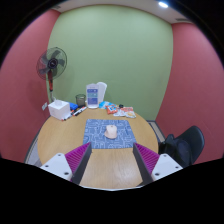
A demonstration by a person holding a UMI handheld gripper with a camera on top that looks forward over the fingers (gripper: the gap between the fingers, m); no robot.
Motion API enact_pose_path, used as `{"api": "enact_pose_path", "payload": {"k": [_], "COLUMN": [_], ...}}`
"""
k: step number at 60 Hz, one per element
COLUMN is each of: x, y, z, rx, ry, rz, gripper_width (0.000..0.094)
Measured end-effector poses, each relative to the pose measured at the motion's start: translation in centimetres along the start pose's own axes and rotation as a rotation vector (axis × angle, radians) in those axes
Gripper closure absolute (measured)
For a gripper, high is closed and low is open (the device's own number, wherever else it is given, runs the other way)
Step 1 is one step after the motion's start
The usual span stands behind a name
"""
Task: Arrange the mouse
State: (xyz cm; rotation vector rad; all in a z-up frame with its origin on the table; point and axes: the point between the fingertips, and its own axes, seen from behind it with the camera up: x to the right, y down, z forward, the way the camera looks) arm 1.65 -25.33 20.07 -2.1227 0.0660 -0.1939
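Two fingers of the gripper [111, 163] show at the near end of a round wooden table [60, 140], each with a magenta pad [76, 157] on its inner face. They stand well apart with nothing between them, only bare tabletop in the gap.

Beyond the fingers, near the middle of the table, lies a blue patterned mat [109, 133]. A small pale object [111, 131] sits on the mat, about in line with the gap between the fingers; it may be the mouse, though it is too small to tell for certain. It is well ahead of the fingertips and untouched.

At the far side of the table stands a white jug-like container [94, 95] with a blue label on its front; the writing on that label cannot be read. To one side of it sits a white boxy item [59, 109], and on the other side a few small things, one partly red [121, 110], lie scattered near the table's far edge. No brand name or text is legible on any of them.

A standing fan [51, 67] rises behind the table against a pink wall [20, 70]. The wall straight ahead is green [120, 50]. A black chair [185, 144] stands beside the table near one finger, and a ceiling light [163, 4] glows above.
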Motion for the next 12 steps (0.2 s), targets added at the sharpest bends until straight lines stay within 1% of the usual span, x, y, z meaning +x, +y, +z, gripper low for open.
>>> {"api": "enact_pose_path", "payload": {"k": [8,12], "x": [0.1,0.3], "y": [-0.3,-0.5], "z": [-1.3,-1.8], "rx": [0.023,0.021], "ry": [0.008,0.005], "rz": [0.007,-0.001], "gripper_width": [0.0096,0.0095]}}
